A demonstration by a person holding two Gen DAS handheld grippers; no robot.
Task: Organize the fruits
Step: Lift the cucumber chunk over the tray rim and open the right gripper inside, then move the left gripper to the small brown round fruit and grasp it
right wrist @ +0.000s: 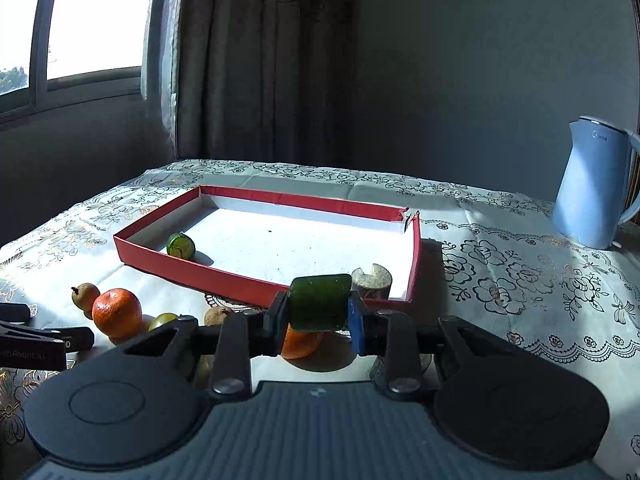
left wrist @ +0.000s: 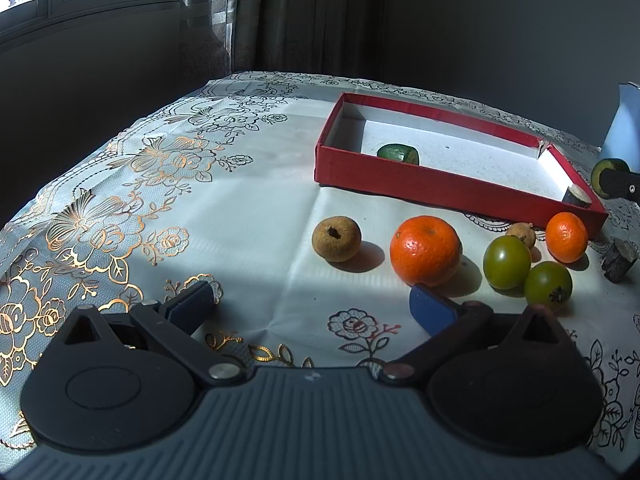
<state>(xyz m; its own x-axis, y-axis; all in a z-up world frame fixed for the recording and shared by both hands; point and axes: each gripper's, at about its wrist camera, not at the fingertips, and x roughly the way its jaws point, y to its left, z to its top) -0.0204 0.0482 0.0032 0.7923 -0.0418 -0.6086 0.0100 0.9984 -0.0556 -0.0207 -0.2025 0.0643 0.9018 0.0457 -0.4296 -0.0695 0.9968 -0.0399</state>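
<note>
R gripper (right wrist: 319,320): jaws clamped on green cut fruit chunk (right wrist: 319,307), pads pressing both sides; chunk held clear of the cloth, in front of the box's near wall.
L gripper (left wrist: 312,304): jaws wide, nothing btwn pads; low over tablecloth (left wrist: 248,216), pointing toward the fruit row.
Red box (left wrist: 440,190): shallow, white inside, on table behind the fruit; far R corner torn.
In box: green cut piece (left wrist: 398,154) near L end; brown stub (left wrist: 577,195) at near R corner.
Loose fruit, in front of box: brown round fruit (left wrist: 336,238) at L, big orange (left wrist: 425,250) next to it, two green tomato-like fruits (left wrist: 506,262) (left wrist: 548,285) touching, small brown fruit (left wrist: 521,234) behind them, small orange (left wrist: 566,237) by box's near R corner.
Dark stub (left wrist: 620,254): on cloth, R of small orange.
Kettle (right wrist: 592,184): pale blue, far R of table, well apart from box.
Bkgd: window (right wrist: 80,20) + curtain (right wrist: 260,60).
</note>
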